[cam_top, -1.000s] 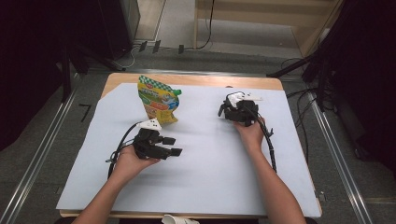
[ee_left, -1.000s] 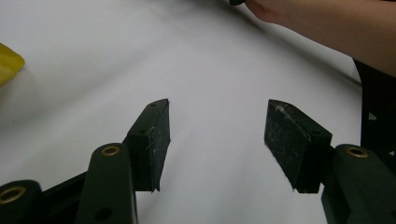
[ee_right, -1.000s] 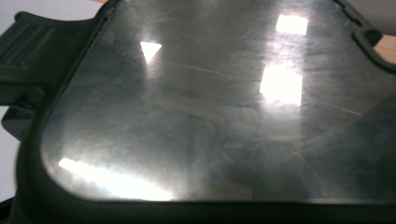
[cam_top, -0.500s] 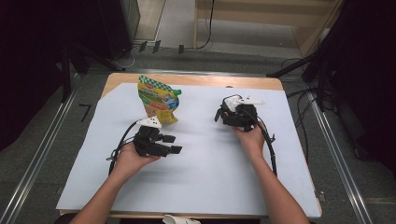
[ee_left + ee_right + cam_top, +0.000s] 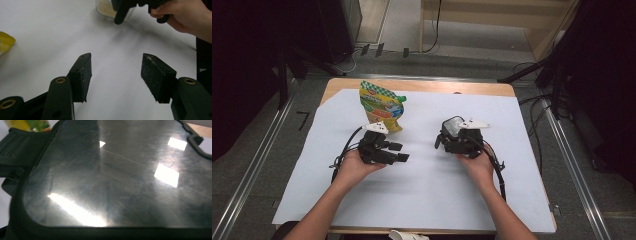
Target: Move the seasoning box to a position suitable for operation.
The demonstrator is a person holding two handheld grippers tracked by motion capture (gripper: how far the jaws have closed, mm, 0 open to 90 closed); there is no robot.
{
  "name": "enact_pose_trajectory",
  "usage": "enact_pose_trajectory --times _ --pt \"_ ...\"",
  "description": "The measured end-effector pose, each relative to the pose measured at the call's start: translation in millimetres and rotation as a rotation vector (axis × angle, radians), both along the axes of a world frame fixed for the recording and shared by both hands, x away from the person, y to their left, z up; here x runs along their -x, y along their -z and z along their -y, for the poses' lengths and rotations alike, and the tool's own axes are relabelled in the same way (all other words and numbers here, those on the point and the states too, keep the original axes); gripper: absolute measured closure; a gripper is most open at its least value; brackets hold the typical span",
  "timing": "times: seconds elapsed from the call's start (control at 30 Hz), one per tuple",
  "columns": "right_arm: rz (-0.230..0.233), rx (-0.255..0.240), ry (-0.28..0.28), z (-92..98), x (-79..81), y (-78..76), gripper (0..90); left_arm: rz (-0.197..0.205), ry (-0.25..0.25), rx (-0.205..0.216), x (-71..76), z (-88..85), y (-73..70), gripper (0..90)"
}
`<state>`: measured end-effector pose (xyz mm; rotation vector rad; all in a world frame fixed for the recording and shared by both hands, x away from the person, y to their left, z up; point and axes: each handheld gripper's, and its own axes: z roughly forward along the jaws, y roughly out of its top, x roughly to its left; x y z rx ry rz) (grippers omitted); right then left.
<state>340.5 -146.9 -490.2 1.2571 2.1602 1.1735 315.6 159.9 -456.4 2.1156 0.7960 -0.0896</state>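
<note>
- Two grippers in my hands. The left gripper (image 5: 401,152) lies over the white sheet (image 5: 427,200) with its tips pointing across at my right hand.
- Its jaws are spread wide, with nothing but bare sheet between them in the left gripper view (image 5: 116,60).
- The right gripper (image 5: 443,140) is near the middle of the table, right up against a clear container (image 5: 452,125) with pale tan stuff inside (image 5: 105,7).
- I honestly can't tell whether the right jaws are pinching the container or only sitting against it. One black jaw hangs in front of it in the left gripper view.
- The container's glossy lid (image 5: 112,177) has a black rim and rounded corners, and it faces straight into my right gripper's camera. Its long side runs across that view. From above, the lid tips up and towards the far left.
- No writing on the lid that I can see, just light reflections and a few scratches.
- A yellow and green pouch (image 5: 381,106) stands upright at the far left of the sheet, well apart from the container, its green cap (image 5: 401,98) at the top right corner. The print is too small to read.
</note>
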Motion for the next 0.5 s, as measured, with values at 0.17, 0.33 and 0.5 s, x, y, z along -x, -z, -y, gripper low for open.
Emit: enact_pose_trajectory --times 0.17,0.33,0.5 --pt "-0.006 -0.004 -0.044 -8.4 15.1 0.5 16.0 0.007 0.004 0.010 -1.2 1.5 0.1 42.8" --pt "-0.009 -0.019 -0.099 -23.7 33.2 1.0 16.0 0.009 0.009 0.009 -3.0 2.8 -0.4 43.1" --pt "-0.002 -0.014 -0.148 -37.4 41.3 3.2 16.0 0.016 0.017 0.009 -3.6 3.5 -1.2 43.2"
